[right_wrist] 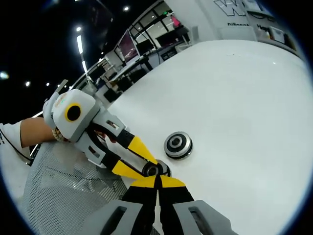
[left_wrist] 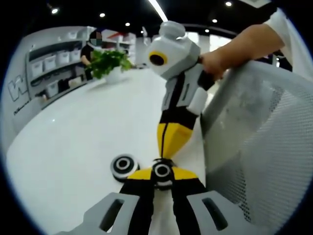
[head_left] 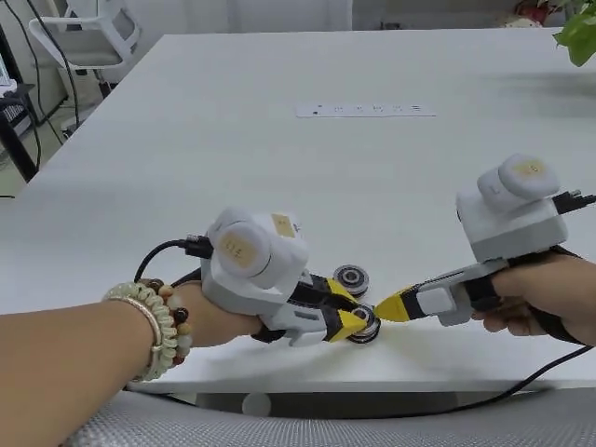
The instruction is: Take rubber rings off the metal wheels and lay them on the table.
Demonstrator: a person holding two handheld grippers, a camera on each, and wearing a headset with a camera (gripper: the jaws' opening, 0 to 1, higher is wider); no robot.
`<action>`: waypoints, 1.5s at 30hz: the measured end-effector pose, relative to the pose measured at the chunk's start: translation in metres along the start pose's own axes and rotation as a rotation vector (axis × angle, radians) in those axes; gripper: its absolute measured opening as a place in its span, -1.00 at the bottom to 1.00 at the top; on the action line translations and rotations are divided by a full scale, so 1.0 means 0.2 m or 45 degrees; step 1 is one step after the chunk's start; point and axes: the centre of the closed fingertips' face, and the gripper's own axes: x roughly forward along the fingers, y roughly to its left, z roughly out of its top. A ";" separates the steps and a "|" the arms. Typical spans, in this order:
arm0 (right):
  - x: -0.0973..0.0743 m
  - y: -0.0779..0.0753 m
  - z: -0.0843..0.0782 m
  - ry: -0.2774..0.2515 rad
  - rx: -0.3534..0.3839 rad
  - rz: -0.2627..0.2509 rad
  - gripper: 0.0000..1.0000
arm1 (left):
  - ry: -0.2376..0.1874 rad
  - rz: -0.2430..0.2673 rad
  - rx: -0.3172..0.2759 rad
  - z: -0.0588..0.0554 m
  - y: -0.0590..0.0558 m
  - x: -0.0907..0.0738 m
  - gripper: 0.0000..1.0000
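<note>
Closest to the camera is the grey mesh chair back (head_left: 279, 424), tucked against the near edge of the white table (head_left: 279, 158). Just past it, the left gripper (head_left: 358, 321) has its jaws clamped on one metal wheel (head_left: 364, 326), holding it low over the table near the front edge. The right gripper (head_left: 380, 309) comes in from the right with its yellow tips pressed together and the point right up against that wheel. I can't tell if it has actually nipped a lip of rubber or is just poking at it.

A second wheel (head_left: 351, 277) lies flat just behind, and its dark outer band (left_wrist: 115, 169) looks like it's still on. Farther back there's a flat socket strip (head_left: 365, 110), with an office chair (head_left: 93, 33) at the far left.

My worries:
- the tips could skate off the rubber and get nothing
- a hard pull on a stretched ring might twist the wheel out of the left jaws, and that close to the edge it'd roll off onto the chair or the floor
- a sideways yank could also clip the spare wheel
</note>
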 end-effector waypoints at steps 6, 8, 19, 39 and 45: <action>0.00 0.01 0.01 -0.006 -0.003 0.011 -1.00 | 0.000 -0.001 0.003 0.00 0.00 0.00 -0.73; 0.00 0.02 0.01 -0.010 -0.008 0.018 -1.00 | 0.001 -0.001 0.004 0.00 0.00 0.00 -0.73; 0.01 0.03 0.02 -0.016 -0.027 0.032 -1.00 | 0.003 0.002 0.004 0.00 0.00 0.00 -0.73; 0.00 0.03 0.06 -0.062 -0.072 0.023 -1.00 | 0.007 0.009 0.007 0.00 0.00 0.00 -0.73; 0.01 0.01 0.01 -0.007 -0.083 0.000 -1.00 | 0.010 0.015 0.007 0.00 0.00 0.00 -0.73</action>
